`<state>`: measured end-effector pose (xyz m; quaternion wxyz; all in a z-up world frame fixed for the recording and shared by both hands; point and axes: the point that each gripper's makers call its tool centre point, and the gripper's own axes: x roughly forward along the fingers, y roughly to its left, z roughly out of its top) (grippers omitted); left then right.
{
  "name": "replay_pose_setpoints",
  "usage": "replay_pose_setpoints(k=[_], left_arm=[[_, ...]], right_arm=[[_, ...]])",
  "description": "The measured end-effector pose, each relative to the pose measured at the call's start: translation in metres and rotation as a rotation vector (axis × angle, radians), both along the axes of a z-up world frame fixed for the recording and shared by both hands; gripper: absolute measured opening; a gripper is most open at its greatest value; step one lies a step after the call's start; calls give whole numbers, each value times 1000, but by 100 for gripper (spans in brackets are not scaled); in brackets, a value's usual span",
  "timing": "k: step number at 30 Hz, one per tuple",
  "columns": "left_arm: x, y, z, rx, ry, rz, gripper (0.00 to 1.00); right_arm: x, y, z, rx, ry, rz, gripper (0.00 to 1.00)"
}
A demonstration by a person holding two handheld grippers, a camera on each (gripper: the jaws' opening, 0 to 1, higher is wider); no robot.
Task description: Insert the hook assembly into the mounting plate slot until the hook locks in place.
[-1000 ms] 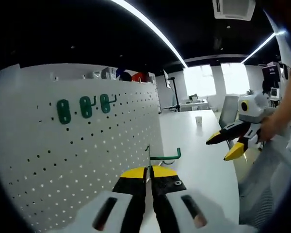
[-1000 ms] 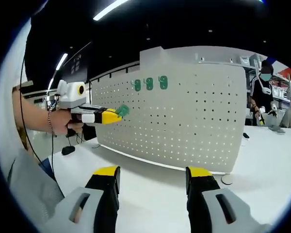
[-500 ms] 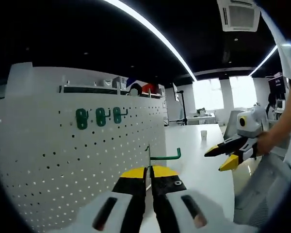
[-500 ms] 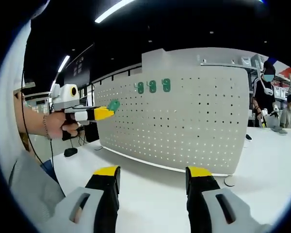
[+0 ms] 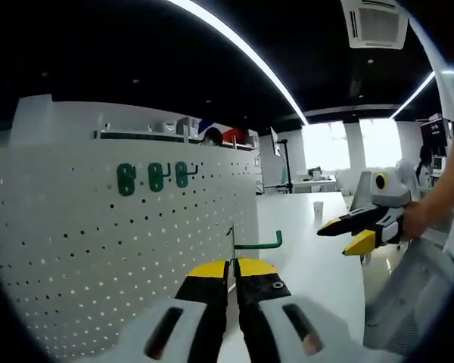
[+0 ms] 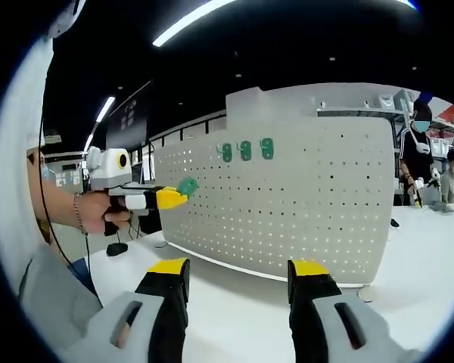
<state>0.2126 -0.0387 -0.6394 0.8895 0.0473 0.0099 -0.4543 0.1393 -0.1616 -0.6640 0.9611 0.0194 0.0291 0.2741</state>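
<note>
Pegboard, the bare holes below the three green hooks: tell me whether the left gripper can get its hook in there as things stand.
Probably yes. The left gripper is shut on the green hook, and open air lies between it and the pegboard. The three mounted hooks sit higher up, and the right gripper hangs open, well clear.

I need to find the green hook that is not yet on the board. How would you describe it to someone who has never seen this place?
Start at the big white pegboard standing on the white table. Three green hooks sit in a row near its top. The one you want is off the board: a thin green hook, pinched in the shut yellow-tipped left claw, its arm ending in a small upturned tip.
</note>
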Motion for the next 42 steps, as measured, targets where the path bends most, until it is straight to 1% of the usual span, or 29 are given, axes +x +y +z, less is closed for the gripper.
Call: replay_pose_setpoints(k=[2,5,6,9,13,20,31,42], left_arm=[[-1,0,-1,1,2,0,3],[-1,1,-2,0,5,6,3],[-1,2,-2,-1,4,7,3],[-1,3,-2,-2,4,11,3],[-1,4,-1,-3,4,15,3],[-1,4,0,-5,0,17,3],[-2,4,1,-5,-5,21,3],[-5,2,1,-10,-4,22,3]], right_arm=[[0,4,6,22,-20,13,50],[-2,12,26,96,-89,44,50],[-2,13,28,94,-92,46,50],[-1,17,33,106,-96,60,50],[2,21,31,110,-84,73,49],[7,38,26,124,-52,108,48],[18,56,30,144,-59,137,45],[28,75,39,186,-55,167,45]])
